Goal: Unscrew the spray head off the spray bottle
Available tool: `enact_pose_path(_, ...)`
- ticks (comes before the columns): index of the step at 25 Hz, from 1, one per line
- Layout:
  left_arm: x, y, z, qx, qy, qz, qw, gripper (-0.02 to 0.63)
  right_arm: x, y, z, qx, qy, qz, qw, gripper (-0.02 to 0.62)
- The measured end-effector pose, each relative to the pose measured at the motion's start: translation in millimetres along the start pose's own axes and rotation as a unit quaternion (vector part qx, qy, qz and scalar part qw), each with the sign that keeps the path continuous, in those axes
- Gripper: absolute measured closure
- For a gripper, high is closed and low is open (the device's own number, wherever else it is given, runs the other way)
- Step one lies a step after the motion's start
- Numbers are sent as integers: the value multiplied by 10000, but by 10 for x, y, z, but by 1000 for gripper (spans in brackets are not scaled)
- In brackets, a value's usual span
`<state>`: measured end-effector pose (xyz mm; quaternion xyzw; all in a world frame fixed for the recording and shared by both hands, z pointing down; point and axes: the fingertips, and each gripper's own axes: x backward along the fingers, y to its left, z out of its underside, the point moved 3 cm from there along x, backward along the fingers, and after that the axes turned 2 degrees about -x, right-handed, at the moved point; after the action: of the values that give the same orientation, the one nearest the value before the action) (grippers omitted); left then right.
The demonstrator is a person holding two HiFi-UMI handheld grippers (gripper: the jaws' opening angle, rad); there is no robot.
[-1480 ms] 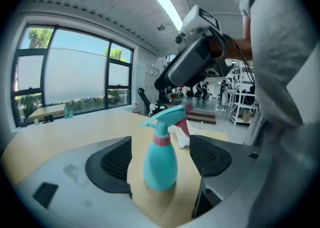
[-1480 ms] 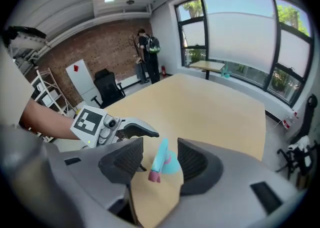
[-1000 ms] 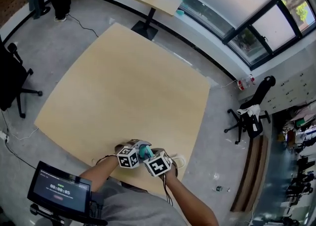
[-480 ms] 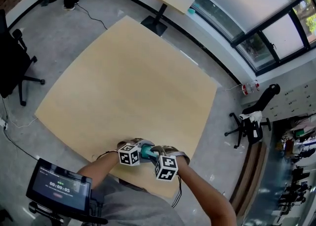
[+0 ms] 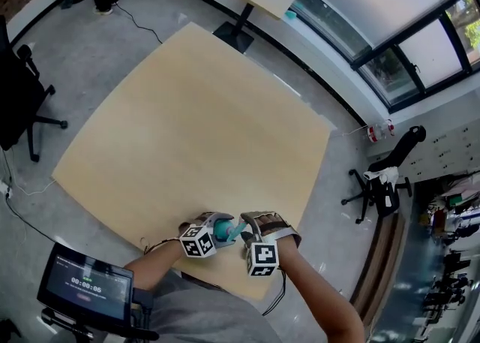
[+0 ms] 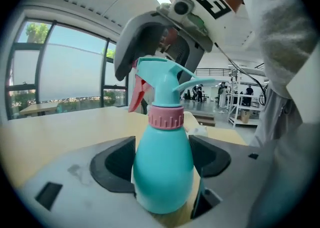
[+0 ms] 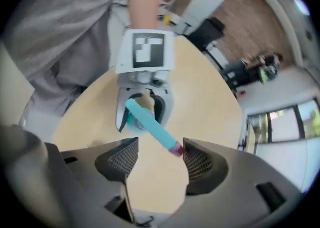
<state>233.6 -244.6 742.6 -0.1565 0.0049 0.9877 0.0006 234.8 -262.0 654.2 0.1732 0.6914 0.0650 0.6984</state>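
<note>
Left tongs (image 6: 162, 168) clamp spray bottle (image 6: 161, 139) body at bench's (image 5: 195, 124) 6 o'clock edge. Right tongs (image 7: 159, 161) opening; spray head (image 7: 150, 121) between them, apparently ungripped.

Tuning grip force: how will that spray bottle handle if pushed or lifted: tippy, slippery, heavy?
Spray bottle may tip if pushed high: its spray head juts sideways above the rounded body. Smooth curved plastic may slip in the left gripper. Opaque, so weight can't be told.
</note>
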Motion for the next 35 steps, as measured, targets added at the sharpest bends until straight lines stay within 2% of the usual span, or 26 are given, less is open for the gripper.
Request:
enact_pose_path(1,-8,3,-6,39,-11,-146,9999,281,70,-34,113,-898,64,96,9959,334)
enact_pose_path(2,-14,4,-12,75,-20,-287,9996,281,152,-51,211,-1879,47,146,9821,333)
enact_pose_path(3,-21,4,-20,112,-29,-421,9990,281,239,-55,279,-2924,-92,152,9561,333)
enact_pose_path(4,-25,3,-30,151,-39,-547,9984,281,325,-53,302,-3982,-365,126,9165,334)
enact_pose_path(6,-19,0,-38,215,-58,-774,9968,281,441,-51,203,-5801,-1064,43,8076,334)
enact_pose_path(7,-9,-2,-35,234,-62,-872,9959,281,431,-37,109,-6398,-1288,-6,7577,334)
enact_pose_path(8,1,-3,-31,247,-63,-954,9951,281,362,1,18,-6748,-1337,-67,7257,334)
enact_pose_path(9,7,-4,-28,256,-62,-1017,9945,281,249,53,-52,-6896,-1229,-124,7136,334)
enact_pose_path(12,-5,-5,-28,274,-53,-1072,9938,281,-96,168,-107,-6845,-677,-181,7256,334)
enact_pose_path(13,-15,-3,-25,281,-56,-1043,9941,281,-163,183,-110,-6735,-563,-217,7367,336)
enact_pose_path(14,-23,2,-19,284,-64,-987,9947,281,-202,194,-122,-6534,-489,-272,7550,357)
enact_pose_path(15,-29,7,-10,278,-77,-903,9955,281,-222,201,-139,-6243,-456,-336,7791,457)
enact_pose_path(18,-29,-2,6,160,-96,-467,9987,281,-238,238,-185,-4941,-640,-637,8647,459)
enact_pose_path(20,-35,-34,8,18,-60,-101,9999,281,-219,269,-213,-3467,-877,-900,9295,459)
enact_pose_path(21,-39,-45,15,-56,-36,53,10000,281,-209,283,-234,-2555,-1012,-987,9564,459)
enact_pose_path(22,-40,-50,26,-118,-11,168,9998,281,-201,297,-257,-1577,-1138,-1027,9755,457)
enact_pose_path(23,-39,-50,41,-158,11,243,9996,281,-196,314,-277,-569,-1218,-1016,9857,456)
enact_pose_path(24,-36,-44,56,-165,27,282,9995,281,-195,329,-288,422,-1214,-957,9871,455)
enact_pose_path(26,-25,-20,78,-100,34,281,9995,281,-208,342,-292,2057,-1014,-758,9704,454)
enact_pose_path(27,-20,-5,82,-52,27,251,9997,281,-220,342,-289,2508,-907,-667,9615,454)
enact_pose_path(28,-16,9,80,-1,15,205,9998,279,-230,331,-283,2626,-827,-591,9595,451)
enact_pose_path(30,-18,31,69,110,-21,53,9999,279,-230,242,-216,1951,-637,-385,9780,442)
enact_pose_path(32,-24,61,53,252,-62,-230,9994,279,-189,93,17,523,-266,-44,9983,422)
enact_pose_path(33,-24,85,46,343,-81,-435,9984,279,-140,24,183,-420,-108,113,9990,416)
enact_pose_path(34,-18,110,41,445,-94,-673,9967,279,-64,-33,343,-1547,-91,213,9877,416)
enact_pose_path(35,-10,129,38,550,-95,-929,9941,279,42,-80,463,-2845,-299,236,9579,414)
